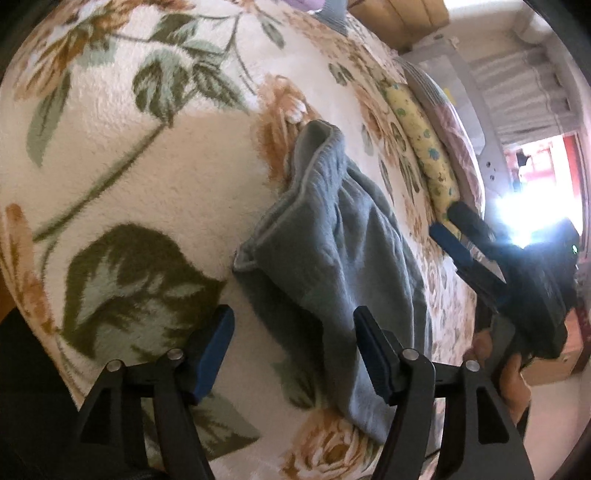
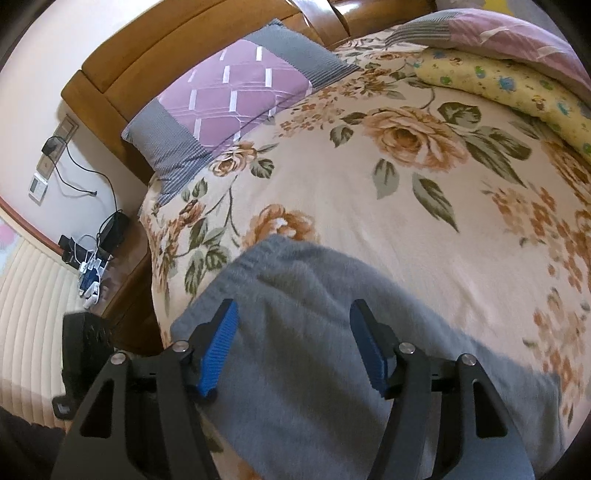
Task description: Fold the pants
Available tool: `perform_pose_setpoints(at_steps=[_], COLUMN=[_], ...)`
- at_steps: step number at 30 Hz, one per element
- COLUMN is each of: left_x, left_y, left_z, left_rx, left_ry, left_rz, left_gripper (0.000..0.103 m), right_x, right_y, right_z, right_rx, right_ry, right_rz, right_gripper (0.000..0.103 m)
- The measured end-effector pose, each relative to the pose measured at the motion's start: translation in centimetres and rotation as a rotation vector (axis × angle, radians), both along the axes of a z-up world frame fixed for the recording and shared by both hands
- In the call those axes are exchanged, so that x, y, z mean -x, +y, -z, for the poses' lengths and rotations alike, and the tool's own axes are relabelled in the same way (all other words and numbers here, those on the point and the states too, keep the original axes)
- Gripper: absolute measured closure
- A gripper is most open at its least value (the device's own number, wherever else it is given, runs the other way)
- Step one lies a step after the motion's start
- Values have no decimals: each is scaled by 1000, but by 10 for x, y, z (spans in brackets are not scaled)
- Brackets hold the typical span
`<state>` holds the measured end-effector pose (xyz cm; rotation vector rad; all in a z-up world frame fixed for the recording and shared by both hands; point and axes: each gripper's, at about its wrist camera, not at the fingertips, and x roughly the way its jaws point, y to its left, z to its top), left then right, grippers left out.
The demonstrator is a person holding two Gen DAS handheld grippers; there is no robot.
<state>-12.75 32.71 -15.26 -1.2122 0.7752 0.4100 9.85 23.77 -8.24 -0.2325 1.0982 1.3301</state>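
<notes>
The grey pants [image 1: 325, 251] lie bunched on the floral bedspread [image 1: 155, 166], with the elastic waistband toward the far end. My left gripper [image 1: 293, 350] is open and empty, hovering just above the near part of the pants. In the left wrist view my right gripper [image 1: 458, 229] shows at the right, over the far edge of the pants. In the right wrist view the pants [image 2: 332, 350] spread flat below my right gripper [image 2: 293, 347], which is open, empty and above the cloth.
A purple and grey pillow [image 2: 236, 99] leans on the wooden headboard [image 2: 177, 48]. A yellow flowered quilt [image 2: 517, 92] and a pink cover [image 2: 517, 33] lie along the far side of the bed. A nightstand with cables [image 2: 96, 258] stands at the left.
</notes>
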Motion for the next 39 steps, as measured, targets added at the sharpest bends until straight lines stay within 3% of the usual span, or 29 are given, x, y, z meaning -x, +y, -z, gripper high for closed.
perform_pose_setpoints(at_steps=[8,14,15,16,17,18,19,23,29,39], left_x=[-1,-8,-8,-8,-8,-8,-7,-7,-12,-40], left_y=[15,7,6,6,6,6,8,6,-8,-58], left_z=[13,9,8,7,7,7,7,-1,-37,-89], left_rx=[60,-20,-35,-52,-72,-78,-73,-87,-156,-207], left_ry=[-44,-21,-18,-9,-2,-5,-20,-53,-111,-230], left_rz=[-48,-26,-25,-24,-22,-19,-16,0,37,164], left_gripper=[35,38,42,51,61,67,74,85,86,87], right_x=[2,16,18,19,18,16,15,14,10,-27], right_y=[89,127,126,126,124,121,120,104,74,-43], right_z=[29,75,74,73,71,68,66,47,6,-58], right_rx=[127,284,266,251,235,227,224,171,63,-159], right_ry=[-41,-103,-124,-123,-99,-88,-105,-100,-100,13], right_rz=[-190,-299,-303,-303,-299,-283,-270,-247,-162,52], right_gripper=[39,38,39,50,76,82,96,96,97,97])
